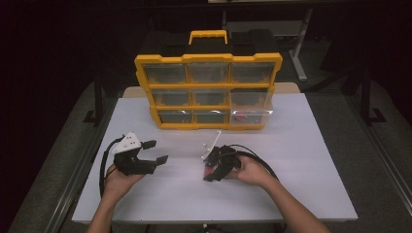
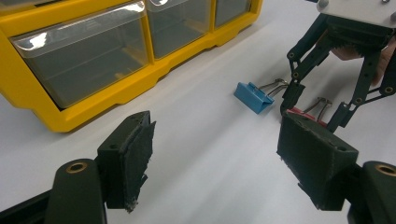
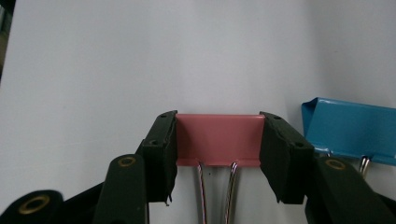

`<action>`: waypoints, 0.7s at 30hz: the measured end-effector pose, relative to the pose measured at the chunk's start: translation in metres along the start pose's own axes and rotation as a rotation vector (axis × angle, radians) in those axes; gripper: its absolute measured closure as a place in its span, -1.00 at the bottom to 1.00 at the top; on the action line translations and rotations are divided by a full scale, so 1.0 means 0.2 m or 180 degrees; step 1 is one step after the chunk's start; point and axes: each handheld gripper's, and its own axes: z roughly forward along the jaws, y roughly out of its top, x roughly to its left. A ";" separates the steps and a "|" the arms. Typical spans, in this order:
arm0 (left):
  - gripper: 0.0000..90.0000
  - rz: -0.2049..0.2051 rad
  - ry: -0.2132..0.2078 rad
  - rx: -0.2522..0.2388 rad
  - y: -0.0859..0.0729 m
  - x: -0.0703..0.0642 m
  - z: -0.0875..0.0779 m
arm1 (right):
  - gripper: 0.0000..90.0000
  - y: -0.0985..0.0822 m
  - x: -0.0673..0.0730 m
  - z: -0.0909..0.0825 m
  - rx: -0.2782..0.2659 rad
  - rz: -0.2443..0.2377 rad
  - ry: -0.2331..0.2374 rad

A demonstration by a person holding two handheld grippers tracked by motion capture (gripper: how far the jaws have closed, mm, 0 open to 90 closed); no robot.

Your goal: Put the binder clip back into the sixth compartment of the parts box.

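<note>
A red binder clip (image 3: 218, 137) lies on the white table (image 1: 301, 160) with its wire handles towards the right gripper view's camera. My right gripper (image 3: 218, 144) is shut on it, one pad against each end. In the high view that gripper (image 1: 212, 174) points down near the table's middle. A blue binder clip (image 3: 348, 130) lies just beside the red one, apart from the jaws. In the left gripper view the blue clip (image 2: 252, 97) sits left of the right gripper (image 2: 312, 111). My left gripper (image 1: 156, 151) stands open and holds nothing, left of the clips.
A yellow parts organizer (image 1: 209, 92) with clear drawers stands upright at the back of the table. One lower right drawer (image 1: 250, 114) is pulled out slightly. The person's hands come in from the front edge. Bare table surface lies between the grippers and the organizer.
</note>
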 end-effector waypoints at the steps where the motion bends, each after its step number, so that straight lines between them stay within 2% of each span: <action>1: -0.41 -0.0001 -0.0002 0.0002 0.00 0.00 0.00 | 0.08 0.00 0.00 0.00 -0.0008 0.0025 0.0017; 13: -0.41 -0.0009 -0.0004 0.0010 0.00 0.00 0.00 | 0.08 0.00 -0.01 -0.08 -0.0213 0.0149 0.0120; 21: -0.41 -0.0009 -0.0004 0.0012 0.00 0.00 0.00 | 0.08 0.01 -0.01 -0.14 -0.0307 0.0152 0.0151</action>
